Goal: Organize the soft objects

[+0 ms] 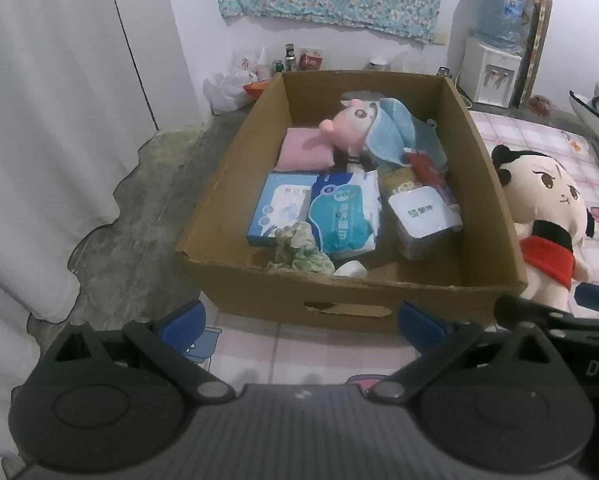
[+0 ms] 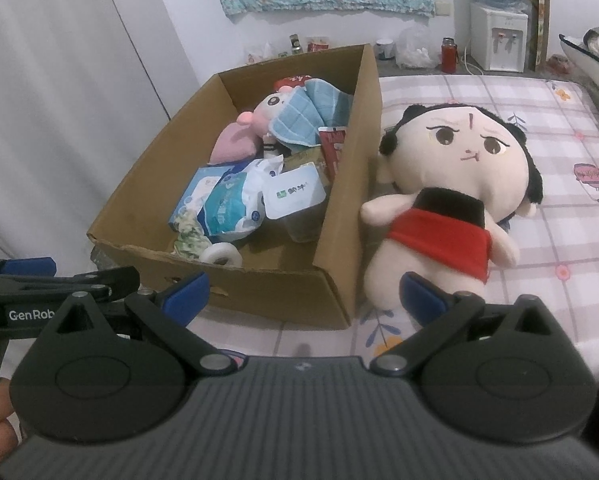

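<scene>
A: Cardboard first: the open box point(image 1: 259, 160) sits on the pink checked bed cover point(image 2: 479, 92), its left side over the grey floor edge.

B: What lies inside?

A: A pink plush toy point(image 1: 349, 124) at the far end with a blue quilted cloth point(image 1: 391, 132) draped over it, a folded pink cloth point(image 1: 305, 154) beside it, a blue-and-white packet point(image 1: 345, 216), a flat blue box point(image 1: 281, 208), a clear tub with a white lid point(image 1: 423, 216), a green patterned rag point(image 1: 301, 250) and a white tape roll point(image 2: 221, 256) near the front wall.

B: And the big doll?

A: The large cream doll point(image 2: 447, 184) with black hair and a red wrap lies on the bed cover just right of the box, touching its side wall.

B: The grippers?

A: The left gripper point(image 1: 301, 322) hangs before the box's front wall, blue fingers point(image 1: 181, 320) spread wide, holding nothing. The right gripper point(image 2: 305, 292) is near the box's front right corner, fingers point(image 2: 421, 294) also spread and empty, one tip just before the doll's lower body.
</scene>
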Tool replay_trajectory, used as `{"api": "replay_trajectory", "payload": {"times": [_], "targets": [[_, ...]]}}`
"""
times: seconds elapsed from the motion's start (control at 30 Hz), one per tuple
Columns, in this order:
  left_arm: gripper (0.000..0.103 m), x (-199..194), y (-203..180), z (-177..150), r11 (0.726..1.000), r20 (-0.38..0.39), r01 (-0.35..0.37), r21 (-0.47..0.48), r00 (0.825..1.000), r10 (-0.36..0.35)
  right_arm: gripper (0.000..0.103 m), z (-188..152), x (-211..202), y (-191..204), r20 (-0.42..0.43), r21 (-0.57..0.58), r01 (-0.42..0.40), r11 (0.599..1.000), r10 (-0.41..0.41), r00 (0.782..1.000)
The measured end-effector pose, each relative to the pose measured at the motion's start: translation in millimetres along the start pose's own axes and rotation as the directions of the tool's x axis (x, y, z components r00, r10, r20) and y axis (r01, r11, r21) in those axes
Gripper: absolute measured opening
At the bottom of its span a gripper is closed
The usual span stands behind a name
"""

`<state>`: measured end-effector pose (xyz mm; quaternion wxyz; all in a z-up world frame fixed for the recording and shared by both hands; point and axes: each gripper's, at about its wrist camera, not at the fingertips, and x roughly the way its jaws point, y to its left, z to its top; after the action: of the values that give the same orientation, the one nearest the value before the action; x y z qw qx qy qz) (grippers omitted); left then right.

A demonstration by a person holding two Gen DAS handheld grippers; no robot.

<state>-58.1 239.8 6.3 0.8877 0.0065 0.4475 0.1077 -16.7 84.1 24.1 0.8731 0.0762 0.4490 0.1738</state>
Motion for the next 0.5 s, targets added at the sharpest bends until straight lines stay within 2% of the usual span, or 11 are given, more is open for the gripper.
{"api": "replay_trajectory", "payload": {"times": [0.5], "targets": [[0.103,0.4,-1.4,-2.2,1.0,-0.007,-0.001,-0.005,1.0,0.001,0.102,-0.2,-0.3,-0.2,-0.003,0.0,-0.001,1.0,0.001,1.0]]}}
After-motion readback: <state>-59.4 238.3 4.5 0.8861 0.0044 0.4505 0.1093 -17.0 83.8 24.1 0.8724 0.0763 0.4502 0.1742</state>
